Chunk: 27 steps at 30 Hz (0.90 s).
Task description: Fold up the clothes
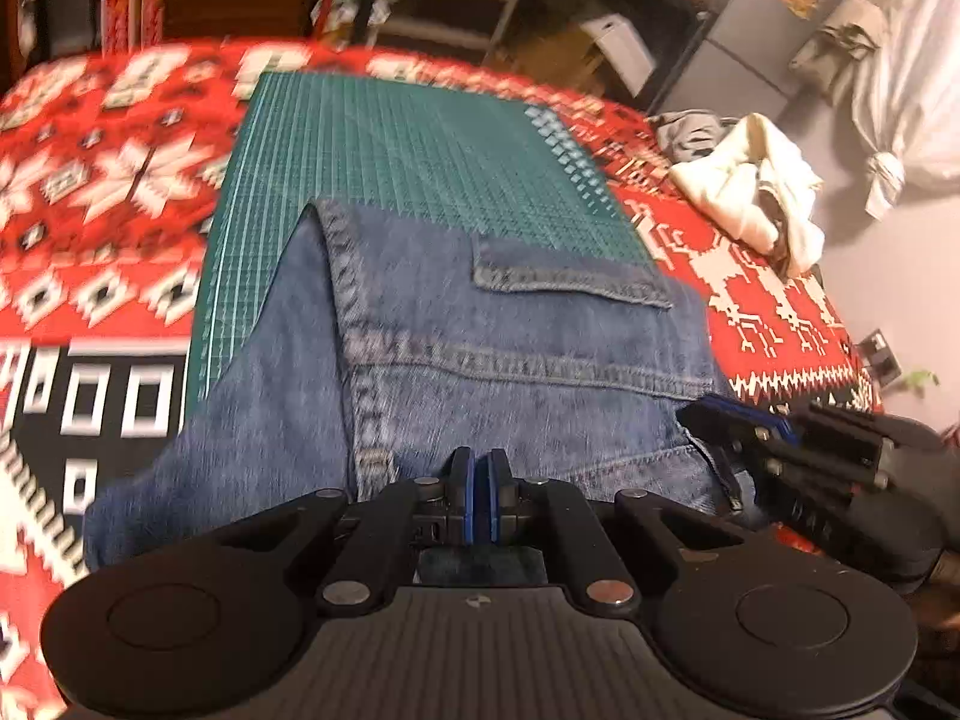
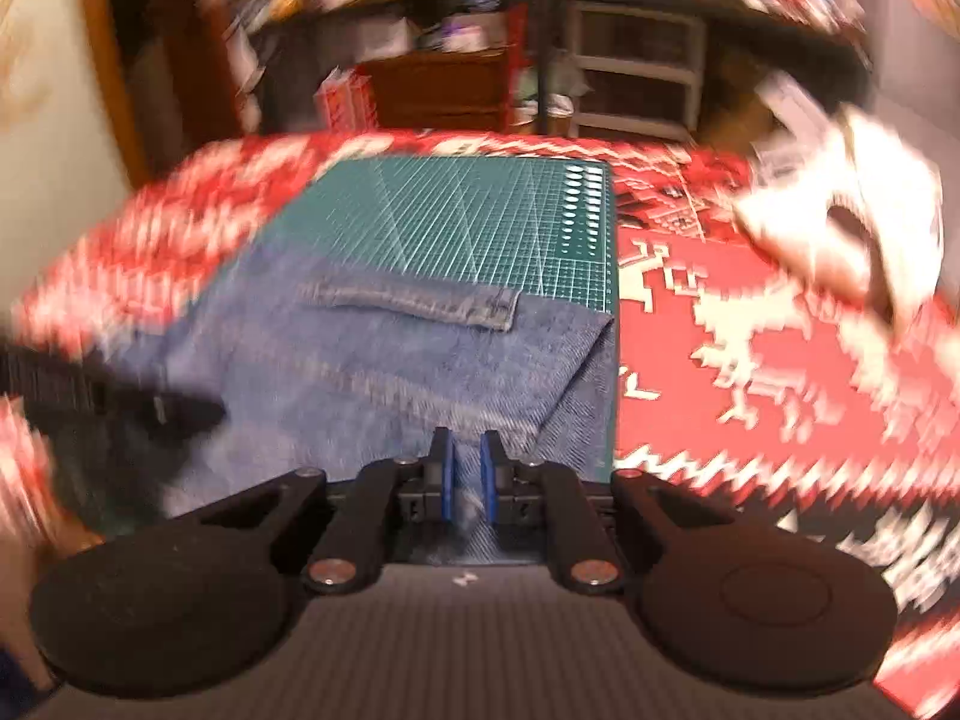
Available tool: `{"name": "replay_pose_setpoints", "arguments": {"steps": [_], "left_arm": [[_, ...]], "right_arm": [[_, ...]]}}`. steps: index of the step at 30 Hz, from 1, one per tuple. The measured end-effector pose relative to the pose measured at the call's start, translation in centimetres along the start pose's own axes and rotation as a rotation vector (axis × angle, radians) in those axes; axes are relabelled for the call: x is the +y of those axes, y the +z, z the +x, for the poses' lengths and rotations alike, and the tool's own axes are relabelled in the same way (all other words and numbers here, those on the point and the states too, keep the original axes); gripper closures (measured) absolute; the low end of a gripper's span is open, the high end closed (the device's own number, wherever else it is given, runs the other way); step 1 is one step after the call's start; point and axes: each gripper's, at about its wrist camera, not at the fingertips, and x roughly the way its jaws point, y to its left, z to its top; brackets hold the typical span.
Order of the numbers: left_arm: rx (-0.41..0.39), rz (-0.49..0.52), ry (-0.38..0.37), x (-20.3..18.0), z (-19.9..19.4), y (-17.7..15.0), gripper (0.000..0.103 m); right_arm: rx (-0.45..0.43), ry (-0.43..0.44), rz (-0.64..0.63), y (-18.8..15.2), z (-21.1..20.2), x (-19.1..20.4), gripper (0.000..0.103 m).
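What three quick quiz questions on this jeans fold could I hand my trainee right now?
1. True or false: the left claw is shut on the jeans.
2. What do the jeans lie on? A) bare floor B) the green cutting mat C) a chair
3. Fill in: a pile of pale clothes sits on the red patterned ____, to the right of the mat.

Key: 1 true, denim is pinched between its blue pads. 2 B. 3 blanket. Note that the right claw also has denim between its pads, with a slightly wider gap.
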Motion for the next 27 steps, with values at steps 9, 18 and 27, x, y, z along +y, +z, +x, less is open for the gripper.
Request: {"name": "replay_pose_setpoints", "arguments": {"steps": [9, 18, 27], "left_arm": [[-0.012, 0.023, 0.049, -1.1, 0.0, -0.2, 0.097], [-0.038, 0.184, 0.091, -3.7, 0.0, -0.2, 0.076], [-0.177, 0.212, 0.118, -4.3, -3.3, 0.7, 0.055]], "right_arm": [[-0.013, 0.041, 0.045, -0.1, -0.3, -1.1, 0.092], [-0.090, 0.033, 0.009, 0.4, -2.5, -0.4, 0.092], [-0.114, 0.038, 0.048, 1.0, -4.1, -1.4, 0.089]]}}
